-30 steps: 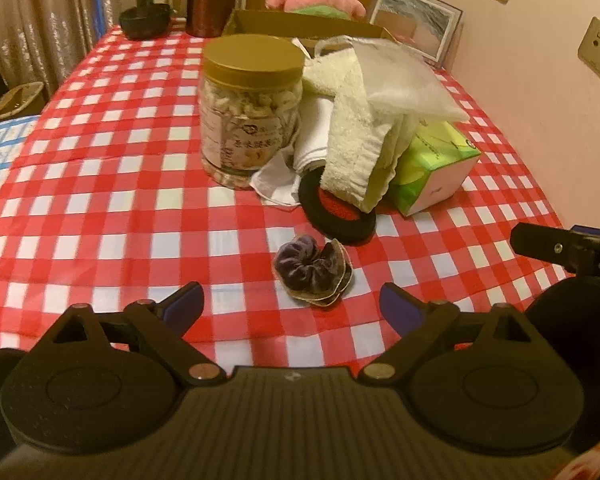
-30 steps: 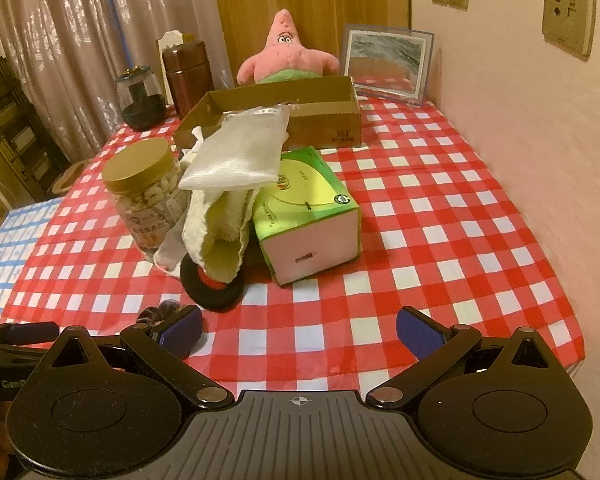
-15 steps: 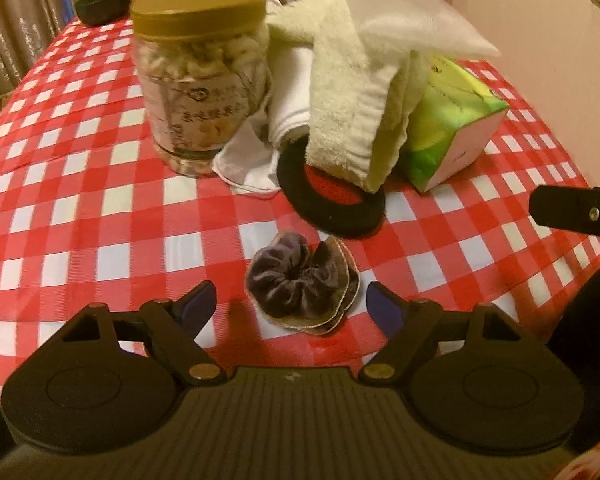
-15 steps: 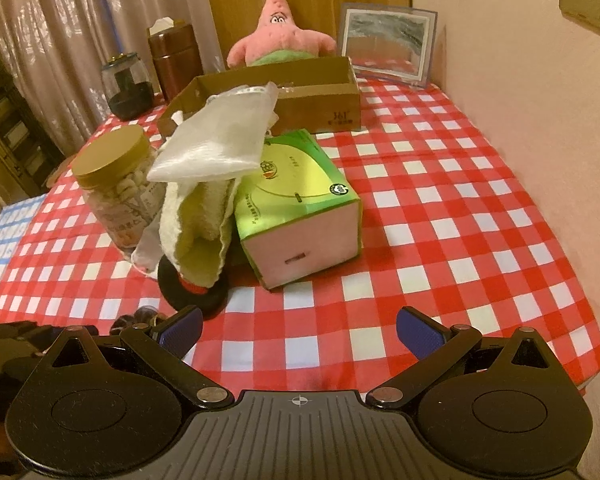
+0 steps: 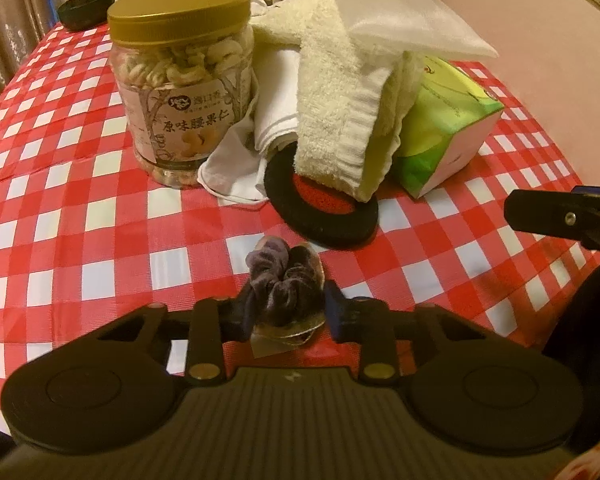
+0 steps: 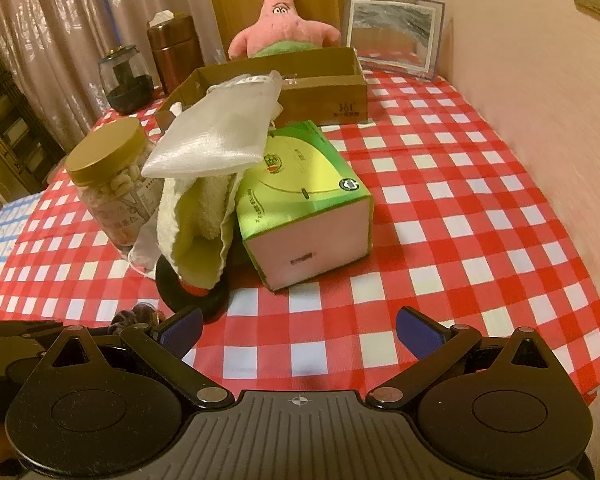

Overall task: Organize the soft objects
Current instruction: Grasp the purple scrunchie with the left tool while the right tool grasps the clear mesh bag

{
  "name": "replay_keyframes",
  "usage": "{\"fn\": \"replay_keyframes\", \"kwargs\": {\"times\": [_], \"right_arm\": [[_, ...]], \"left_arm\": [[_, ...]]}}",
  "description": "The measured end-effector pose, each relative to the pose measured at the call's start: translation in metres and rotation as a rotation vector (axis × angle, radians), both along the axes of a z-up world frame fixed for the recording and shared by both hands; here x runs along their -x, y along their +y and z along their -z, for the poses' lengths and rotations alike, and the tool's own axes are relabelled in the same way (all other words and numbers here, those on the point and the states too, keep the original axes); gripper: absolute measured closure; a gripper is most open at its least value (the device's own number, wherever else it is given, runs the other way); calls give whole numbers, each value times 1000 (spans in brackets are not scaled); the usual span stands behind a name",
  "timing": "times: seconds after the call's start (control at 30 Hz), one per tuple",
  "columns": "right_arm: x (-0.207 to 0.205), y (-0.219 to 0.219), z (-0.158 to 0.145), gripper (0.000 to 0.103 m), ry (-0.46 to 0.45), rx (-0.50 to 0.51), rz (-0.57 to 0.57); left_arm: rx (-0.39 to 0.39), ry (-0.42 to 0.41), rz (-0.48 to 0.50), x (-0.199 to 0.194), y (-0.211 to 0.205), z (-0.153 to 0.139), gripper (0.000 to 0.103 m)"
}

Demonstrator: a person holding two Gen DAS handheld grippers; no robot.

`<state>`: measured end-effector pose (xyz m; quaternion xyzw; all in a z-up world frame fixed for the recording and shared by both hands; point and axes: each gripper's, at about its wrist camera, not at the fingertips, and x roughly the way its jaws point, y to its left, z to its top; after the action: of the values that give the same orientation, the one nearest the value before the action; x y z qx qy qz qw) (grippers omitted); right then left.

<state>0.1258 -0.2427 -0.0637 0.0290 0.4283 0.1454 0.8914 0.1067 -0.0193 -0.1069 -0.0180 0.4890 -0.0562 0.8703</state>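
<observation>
A purple velvet scrunchie (image 5: 284, 276) lies on the red-checked tablecloth (image 5: 100, 220) on top of thin round pads (image 5: 288, 330). My left gripper (image 5: 288, 308) is closing around it, and both pads press its bunched sides. Behind it a black ring (image 5: 320, 216) lies under a cream towel (image 5: 340, 100), which is topped by a white mesh pouch (image 5: 400, 20); a white cloth (image 5: 236, 168) is beside them. My right gripper (image 6: 300, 330) hangs open over the cloth near the front edge, with nothing between its fingers. The scrunchie (image 6: 136, 314) shows at its left.
A cashew jar (image 5: 184, 84) stands left of the towel pile and a green tissue box (image 6: 304, 200) right of it. Further back are a cardboard box (image 6: 324, 84), a pink star plush (image 6: 280, 28), a picture frame (image 6: 392, 36), a dark glass jar (image 6: 126, 80) and a brown canister (image 6: 176, 52).
My left gripper came down and forward over the scrunchie, and its jaws went from wide apart to pinching it. The right gripper moved slightly closer to the table.
</observation>
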Motion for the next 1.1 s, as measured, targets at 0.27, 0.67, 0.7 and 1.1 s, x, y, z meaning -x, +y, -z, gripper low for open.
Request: {"fn": "replay_keyframes", "kwargs": {"times": [0.27, 0.67, 0.7, 1.1], "right_arm": [[3, 4, -16, 1, -46, -14, -16], [-2, 17, -48, 1, -147, -46, -68], [-4, 18, -50, 1, -156, -48, -71], [-52, 41, -51, 2, -199, -59, -107]], "left_arm": [[13, -43, -19, 5, 8, -23, 78], [7, -137, -43, 6, 24, -72, 78], [7, -144, -46, 5, 25, -75, 78], [12, -208, -69, -16, 43, -103, 78]]}}
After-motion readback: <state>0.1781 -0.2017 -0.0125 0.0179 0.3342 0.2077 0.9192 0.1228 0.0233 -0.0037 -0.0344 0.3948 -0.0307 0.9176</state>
